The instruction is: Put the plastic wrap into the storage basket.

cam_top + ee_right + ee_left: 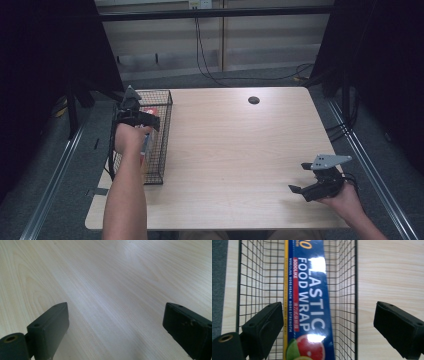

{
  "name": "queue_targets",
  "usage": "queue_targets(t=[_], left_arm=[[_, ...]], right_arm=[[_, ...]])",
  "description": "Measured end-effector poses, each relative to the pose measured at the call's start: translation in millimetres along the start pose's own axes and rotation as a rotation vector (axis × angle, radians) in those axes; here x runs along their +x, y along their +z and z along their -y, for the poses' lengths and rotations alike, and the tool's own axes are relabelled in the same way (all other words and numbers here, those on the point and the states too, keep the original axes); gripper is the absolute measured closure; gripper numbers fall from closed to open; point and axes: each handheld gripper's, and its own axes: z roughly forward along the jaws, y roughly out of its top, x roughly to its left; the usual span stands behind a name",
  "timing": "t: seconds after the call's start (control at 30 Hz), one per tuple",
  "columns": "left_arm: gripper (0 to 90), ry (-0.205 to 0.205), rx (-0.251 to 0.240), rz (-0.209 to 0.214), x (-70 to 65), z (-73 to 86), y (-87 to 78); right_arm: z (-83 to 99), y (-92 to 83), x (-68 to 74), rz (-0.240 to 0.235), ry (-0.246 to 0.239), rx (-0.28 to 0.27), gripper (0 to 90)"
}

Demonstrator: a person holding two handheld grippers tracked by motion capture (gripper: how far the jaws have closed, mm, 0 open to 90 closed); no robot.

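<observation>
A long blue box of plastic food wrap (309,302) lies lengthwise inside a black wire basket (344,277) at the table's left edge. In the high view the box (150,111) shows its red end through the basket (164,145). My left gripper (132,107) hovers over the basket, pointing down at the box. In its own view the left gripper (329,312) is open, with the jaws wide apart on either side of the box and not touching it. Low over bare wood at the table's near right corner, my right gripper (298,177) is also open, with nothing between its jaws (115,315).
The light wooden table (235,150) has a round dark cable hole (253,100) near its far edge. Black curtains stand on both sides, and cables (210,75) trail on the floor behind the table. Metal rails run along the floor left and right.
</observation>
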Motion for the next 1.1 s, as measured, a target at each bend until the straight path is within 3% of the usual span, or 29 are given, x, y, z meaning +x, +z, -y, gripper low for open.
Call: queue_targets(t=[0.17,0.2,0.27,0.5,0.8,1.1], left_arm=[[9.1,0.009,-0.020,0.038,-4.3,0.9,-6.1],[9.1,0.040,-0.022,0.045,-5.5,1.1,-9.6],[9.1,0.028,-0.031,0.054,-8.3,1.6,-11.7],[8.9,0.075,-0.049,0.088,-17.1,3.1,-19.6],[8.8,0.098,-0.066,0.145,-25.5,6.4,-27.4],[8.9,0.148,-0.088,0.199,-42.3,8.1,-34.6]], right_arm=[[-1.2,0.3,-0.9,0.001,0.005,-0.002,6.6],[-1.8,0.6,-0.3,-0.002,0.005,-0.002,6.6],[-2.8,1.2,0.6,-0.005,0.000,-0.003,6.6],[-4.4,2.5,0.5,-0.005,-0.006,-0.004,6.7],[-5.1,3.4,1.3,-0.010,-0.012,-0.005,6.6],[-5.9,4.5,1.9,-0.013,-0.013,-0.001,6.7]])
